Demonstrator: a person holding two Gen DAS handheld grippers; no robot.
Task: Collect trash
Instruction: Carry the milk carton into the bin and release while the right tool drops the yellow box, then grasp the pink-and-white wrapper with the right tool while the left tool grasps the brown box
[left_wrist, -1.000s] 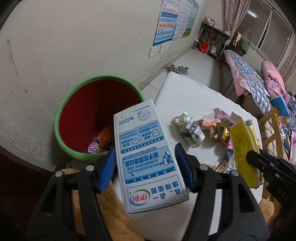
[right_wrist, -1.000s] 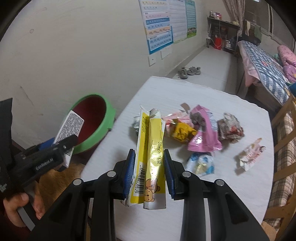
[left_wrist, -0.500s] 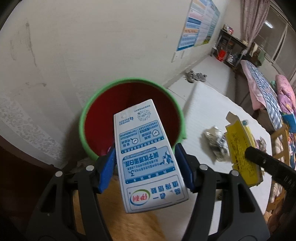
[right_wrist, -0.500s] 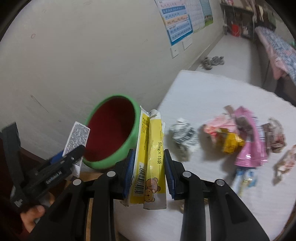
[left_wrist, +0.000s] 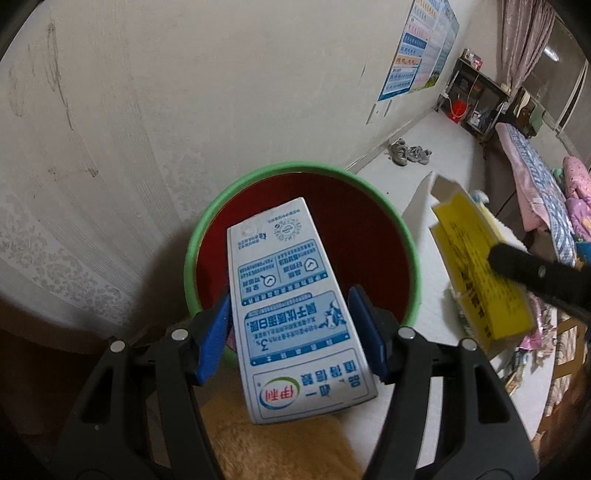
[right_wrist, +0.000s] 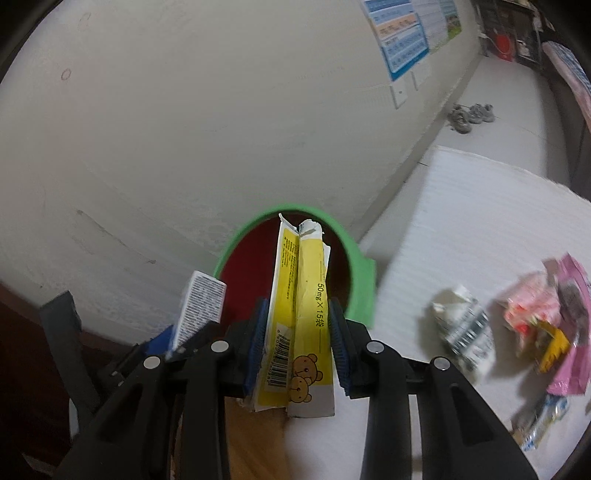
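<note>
Down in the lower middle of the left wrist view, the left gripper (left_wrist: 291, 328) was clamped on a white and blue milk carton (left_wrist: 291, 306), its blue pads (left_wrist: 216, 332) pressed against both sides. The carton's far end pointed over the mouth of the green bin (left_wrist: 207, 236) with the red inside, which stood against the pale wall in the centre of the frame. At the right edge of that view a yellow box (left_wrist: 476, 273) hung from a black finger of the other tool.

In the right wrist view the right gripper (right_wrist: 297, 343) held that flattened yellow box (right_wrist: 306, 314) between its pads, and its jaws had just been opening a little with the box between them. The box's torn top reached over the bin's rim (right_wrist: 364, 291). At the right of the frame, crumpled wrappers (right_wrist: 517, 325) lay on the white table (right_wrist: 480, 221).
</note>
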